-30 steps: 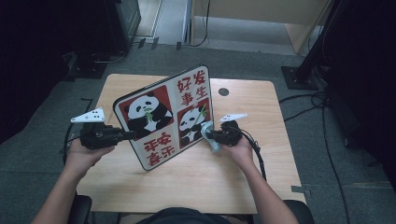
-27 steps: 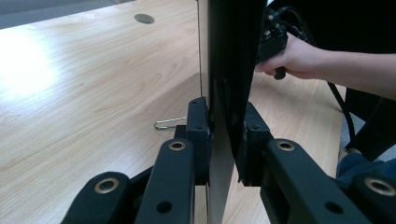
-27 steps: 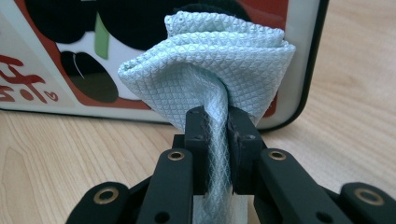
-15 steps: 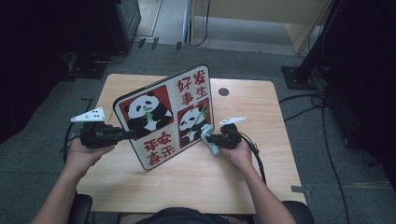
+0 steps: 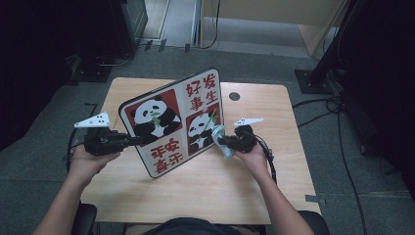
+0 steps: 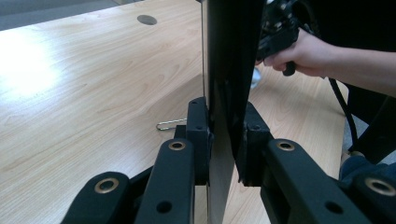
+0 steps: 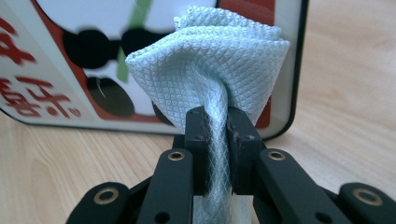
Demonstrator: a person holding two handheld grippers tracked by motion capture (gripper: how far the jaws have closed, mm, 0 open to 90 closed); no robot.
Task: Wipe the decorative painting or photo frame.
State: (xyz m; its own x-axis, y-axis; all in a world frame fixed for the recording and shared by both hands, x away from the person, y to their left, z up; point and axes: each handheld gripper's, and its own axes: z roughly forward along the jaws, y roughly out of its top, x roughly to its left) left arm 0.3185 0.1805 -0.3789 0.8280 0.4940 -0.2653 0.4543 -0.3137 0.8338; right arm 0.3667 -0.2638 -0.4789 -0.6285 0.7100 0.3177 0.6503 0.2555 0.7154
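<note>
- High view: the panda board [image 5: 173,122] stood tilted on its lower edge near the middle of the bench [image 5: 274,196].
- Left gripper [image 5: 128,142] was clamped on the board's left edge; the left gripper view showed both jaws pressed against the board [image 6: 229,70].
- Right gripper [image 5: 221,142] was closed on a pale green cloth [image 7: 210,65], held against the board's front face at its right side.
- A paper clip [image 6: 170,124] lay on the bench beside the board.
</note>
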